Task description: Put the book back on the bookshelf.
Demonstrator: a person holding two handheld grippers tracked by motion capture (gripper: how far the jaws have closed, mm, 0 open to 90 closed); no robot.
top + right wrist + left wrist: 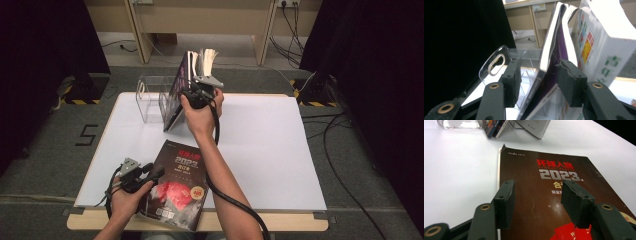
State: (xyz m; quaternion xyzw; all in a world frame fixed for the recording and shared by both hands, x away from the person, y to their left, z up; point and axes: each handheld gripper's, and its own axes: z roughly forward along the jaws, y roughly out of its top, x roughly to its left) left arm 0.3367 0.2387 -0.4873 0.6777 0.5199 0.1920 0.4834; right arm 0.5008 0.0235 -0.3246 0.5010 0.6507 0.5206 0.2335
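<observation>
Magazines are seen at two places: a brown-covered magazine (177, 185) lies flat at the near edge of the white table (260, 150), and the left tool (537, 202) is held over its near-left part, jaws spread and pinching nothing. Farther off, a purple-covered magazine (549, 72) stands tilted in the clear rack (150, 97) (a white book (609, 42) leans just right of it). The right tool (539, 80) straddles its edge, jaws spread, pads not pressing.
</observation>
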